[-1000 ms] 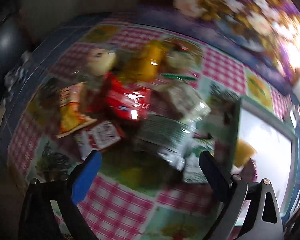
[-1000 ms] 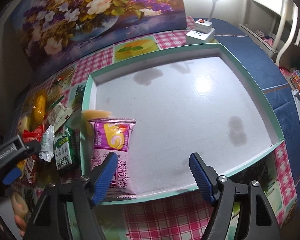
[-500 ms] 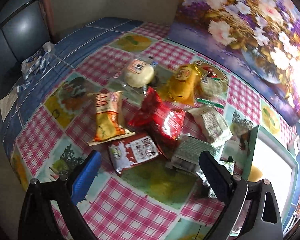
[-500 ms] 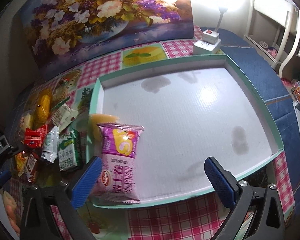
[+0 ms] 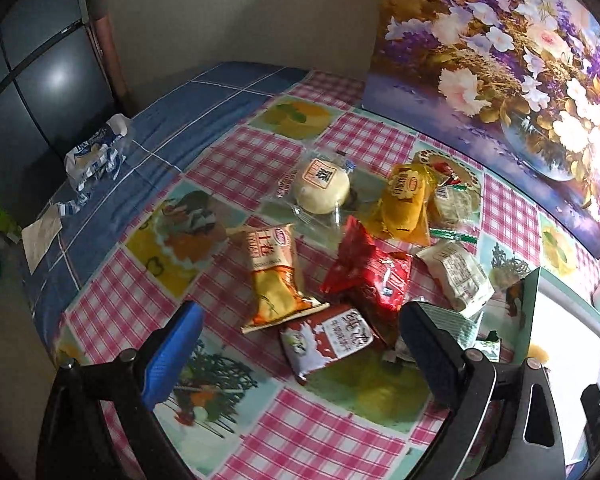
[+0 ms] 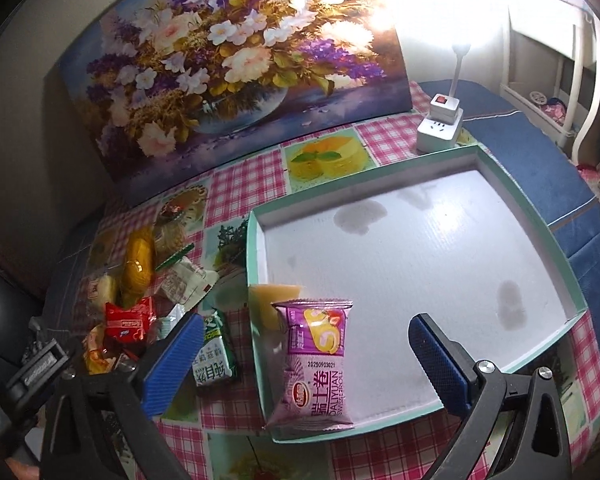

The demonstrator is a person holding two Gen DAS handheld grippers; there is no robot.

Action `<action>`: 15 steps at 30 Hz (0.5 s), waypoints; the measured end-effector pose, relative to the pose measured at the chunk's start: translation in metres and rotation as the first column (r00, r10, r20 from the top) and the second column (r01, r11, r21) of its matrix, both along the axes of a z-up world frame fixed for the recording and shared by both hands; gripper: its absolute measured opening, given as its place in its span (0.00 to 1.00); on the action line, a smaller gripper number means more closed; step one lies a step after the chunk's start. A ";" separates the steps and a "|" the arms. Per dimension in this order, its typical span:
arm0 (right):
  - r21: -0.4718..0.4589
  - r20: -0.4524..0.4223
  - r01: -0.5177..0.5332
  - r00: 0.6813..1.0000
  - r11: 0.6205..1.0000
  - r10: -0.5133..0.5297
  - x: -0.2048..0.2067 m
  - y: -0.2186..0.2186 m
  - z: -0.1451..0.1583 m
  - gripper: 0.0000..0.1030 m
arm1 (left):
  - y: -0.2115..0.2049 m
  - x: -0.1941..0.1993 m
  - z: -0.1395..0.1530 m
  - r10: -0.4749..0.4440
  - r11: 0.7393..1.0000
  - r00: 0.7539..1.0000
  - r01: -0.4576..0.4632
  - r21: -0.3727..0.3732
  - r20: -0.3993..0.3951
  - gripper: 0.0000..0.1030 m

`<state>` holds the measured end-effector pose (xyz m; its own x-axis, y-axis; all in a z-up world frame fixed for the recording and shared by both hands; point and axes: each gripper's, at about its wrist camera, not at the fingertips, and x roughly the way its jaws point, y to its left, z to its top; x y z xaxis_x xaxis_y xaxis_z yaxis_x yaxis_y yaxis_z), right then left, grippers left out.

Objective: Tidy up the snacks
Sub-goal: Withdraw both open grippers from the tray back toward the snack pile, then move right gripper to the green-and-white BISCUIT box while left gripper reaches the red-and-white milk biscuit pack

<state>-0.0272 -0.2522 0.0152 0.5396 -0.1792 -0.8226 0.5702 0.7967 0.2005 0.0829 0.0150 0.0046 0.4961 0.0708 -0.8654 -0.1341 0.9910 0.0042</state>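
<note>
A purple Swiss-roll packet lies flat in the lower left corner of a mint-rimmed white tray, with a pale yellow snack tucked behind it. The right gripper hovers above, jaws just spread wide, nothing between them. The left gripper is likewise released (over the loose pile of wrapped snacks mid-frame). Most packets seem still unsorted.
</note>
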 end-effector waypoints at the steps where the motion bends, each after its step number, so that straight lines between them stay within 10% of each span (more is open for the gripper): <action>1: -0.011 -0.013 0.008 1.000 1.000 -0.008 0.002 0.002 0.000 1.00 | 0.002 0.001 0.000 -0.004 1.000 1.000 0.004 0.002 -0.003 0.95; 15: 0.039 -0.052 -0.152 0.987 0.988 0.153 0.065 0.063 -0.016 1.00 | 0.061 0.009 -0.002 0.099 0.995 0.995 -0.099 0.003 -0.007 0.95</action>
